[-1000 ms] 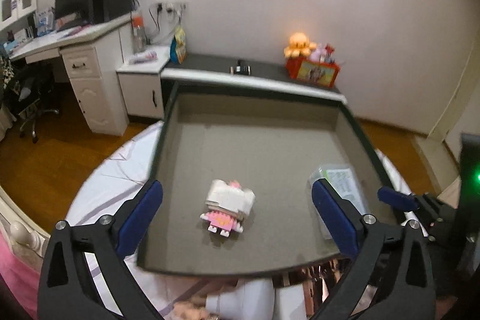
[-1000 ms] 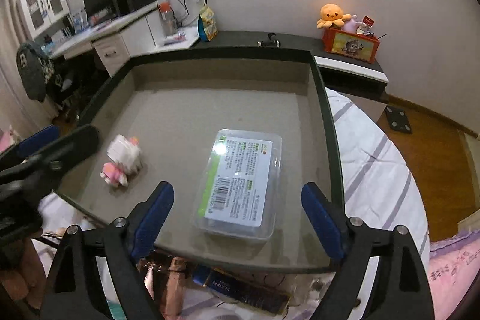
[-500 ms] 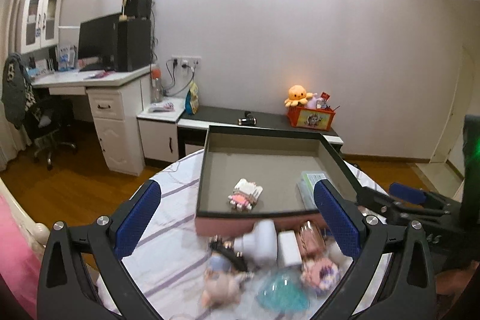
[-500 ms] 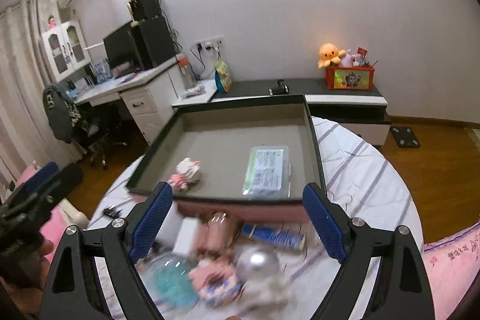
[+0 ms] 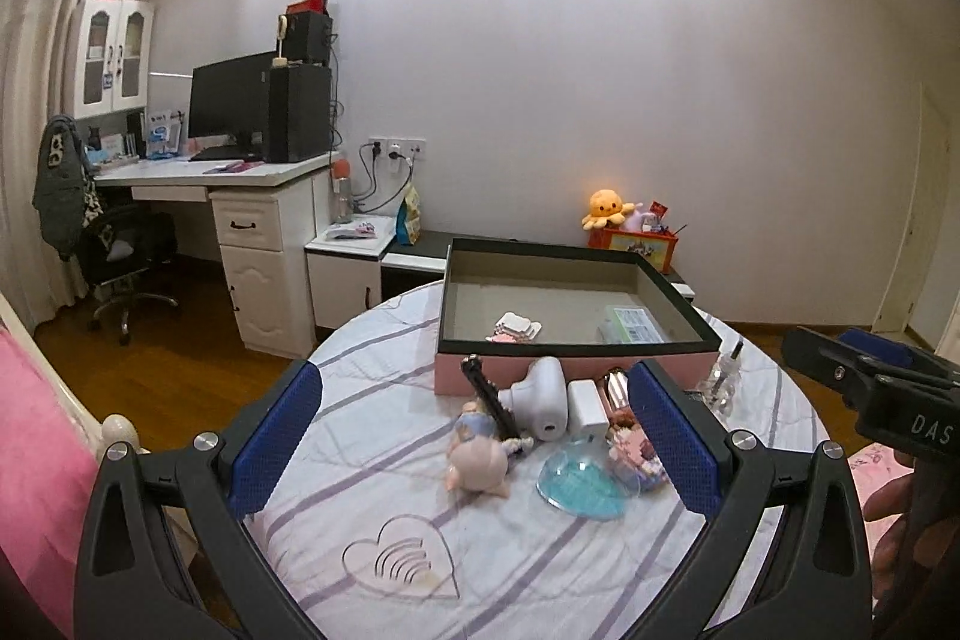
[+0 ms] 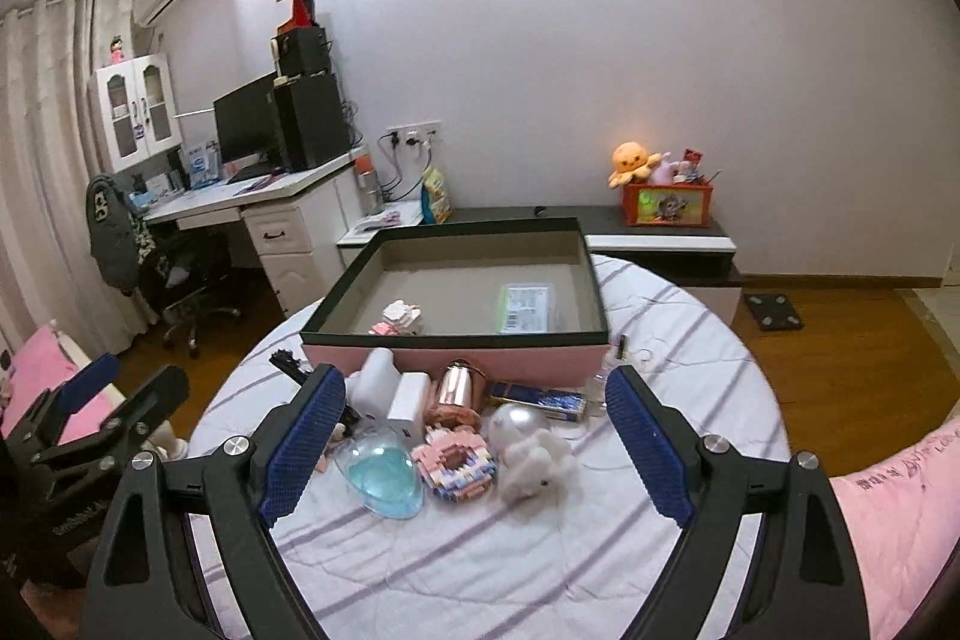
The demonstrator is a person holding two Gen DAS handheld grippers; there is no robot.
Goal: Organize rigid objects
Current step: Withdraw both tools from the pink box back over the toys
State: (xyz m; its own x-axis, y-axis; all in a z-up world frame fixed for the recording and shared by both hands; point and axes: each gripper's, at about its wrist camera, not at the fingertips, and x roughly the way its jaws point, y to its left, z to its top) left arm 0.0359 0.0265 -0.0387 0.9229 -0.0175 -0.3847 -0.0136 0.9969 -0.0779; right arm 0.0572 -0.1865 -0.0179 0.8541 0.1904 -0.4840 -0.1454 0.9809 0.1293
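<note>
— Both our grippers have pulled back from the pink box (image 6: pixel 456 363) since a second ago; then we looked straight down into it, now the whole round table (image 6: pixel 690 340) shows in front of it. What do we hold?

— Nothing. Our left gripper (image 5: pixel 474 433) has its blue pads spread wide and bare, and so does our right gripper (image 6: pixel 474 445).

— Going left to right from the box?

— Before its left front corner lie a black clip (image 6: pixel 288 364), a white bottle (image 6: pixel 377 388) and a white charger (image 6: pixel 408 403); before its middle a copper cup (image 6: pixel 459 391), with a clear blue shell (image 6: pixel 384 475) and a pink block toy (image 6: pixel 459 466) nearer us; toward its right corner a white plush (image 6: pixel 534 457) and a blue packet (image 6: pixel 540 397).

— Inside the box?

— A pink-and-white brick figure (image 6: pixel 399 317) on the left, a labelled clear case (image 6: pixel 527 307) on the right
</note>
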